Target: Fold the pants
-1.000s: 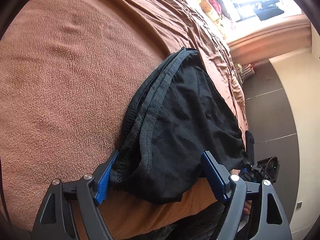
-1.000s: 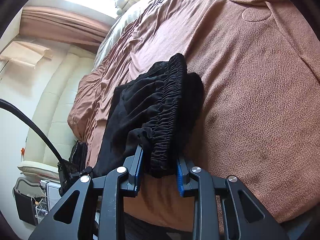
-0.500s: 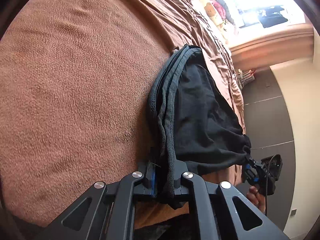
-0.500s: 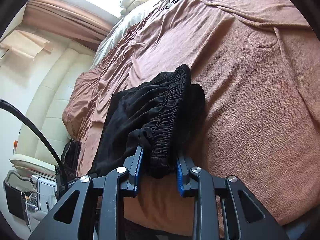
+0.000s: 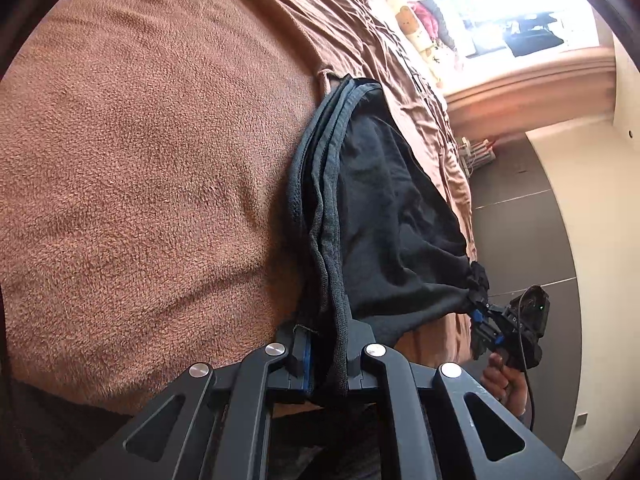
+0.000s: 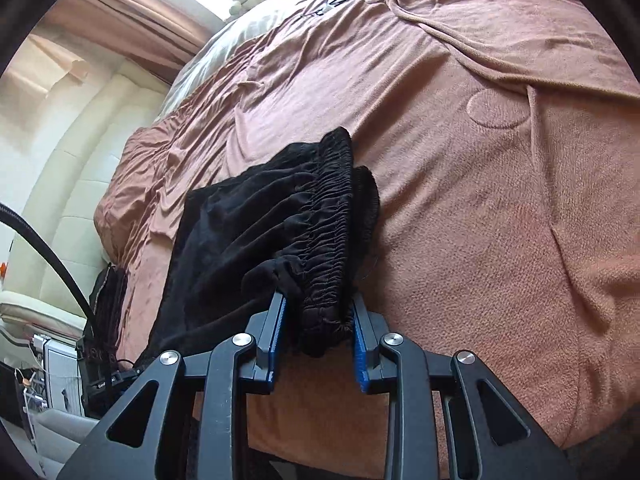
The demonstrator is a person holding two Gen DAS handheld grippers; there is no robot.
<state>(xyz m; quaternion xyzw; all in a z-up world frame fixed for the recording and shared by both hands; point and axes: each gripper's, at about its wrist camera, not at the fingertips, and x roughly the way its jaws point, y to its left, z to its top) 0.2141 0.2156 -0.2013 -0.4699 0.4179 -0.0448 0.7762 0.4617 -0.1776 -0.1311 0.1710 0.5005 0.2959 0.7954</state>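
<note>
- We hold the left gripper (image 5: 326, 354) clenched on the stacked hem edges of the pants (image 5: 384, 216); the dark cloth runs straight up between its two fingers.
- We read the pants as a black, already doubled bundle lying on the brown blanket (image 5: 140, 160) of the bed, close to the near edge where we stand.
- From the left gripper, the layered hem edge runs away from us across the bed, and the body of the pants spreads to the right of that line.
- The long axis of the bundle runs along the near edge of the bed, from one gripper to the other, so each hand holds one end.
- At the right end, the right gripper (image 6: 316, 340) clamps the gathered elastic waistband (image 6: 320, 220); the band bulges between its blue pads (image 6: 276, 340), which stand a little apart around the thick cloth.
- From the right gripper, the pants (image 6: 224, 236) spread to the left, toward the other hand.
- In our judgement, both ends are secured and equally near their hands, so the next fold depends on carrying one end along this axis onto the other, with the cloth kept level.
- We judge the thick waistband the likelier end to slip.
</note>
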